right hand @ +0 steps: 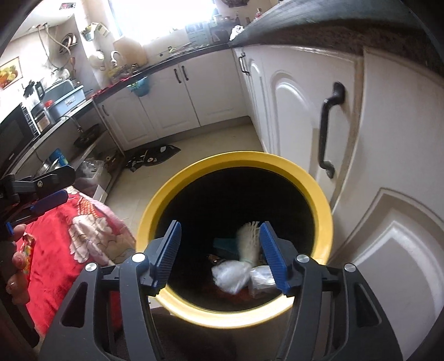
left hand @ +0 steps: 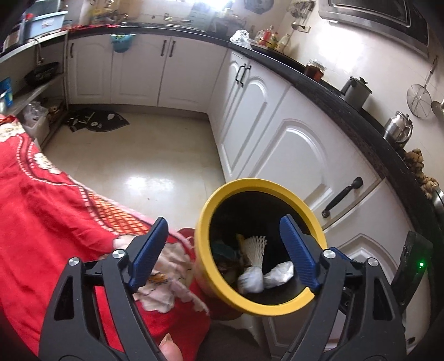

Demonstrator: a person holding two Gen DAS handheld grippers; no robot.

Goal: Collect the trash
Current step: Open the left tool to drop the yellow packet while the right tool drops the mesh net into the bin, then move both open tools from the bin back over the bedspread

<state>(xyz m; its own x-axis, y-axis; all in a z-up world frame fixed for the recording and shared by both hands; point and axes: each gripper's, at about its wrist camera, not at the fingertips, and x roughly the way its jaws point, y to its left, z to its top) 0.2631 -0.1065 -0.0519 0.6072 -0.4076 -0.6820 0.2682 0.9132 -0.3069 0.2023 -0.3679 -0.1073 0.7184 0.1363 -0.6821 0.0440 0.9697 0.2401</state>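
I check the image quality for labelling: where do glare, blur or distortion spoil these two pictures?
Left wrist view: window overexposed, floor shows glare, counter bent by the fisheye. Right wrist view: window blown out; crumpled bag in the yellow bin smeared by motion blur.

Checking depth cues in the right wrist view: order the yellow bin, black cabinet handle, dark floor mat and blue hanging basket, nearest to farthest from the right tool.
1. Yellow bin, directly below the right tool.
2. Black cabinet handle, right.
3. Dark floor mat, left, across the floor.
4. Blue hanging basket, on the far cabinets.
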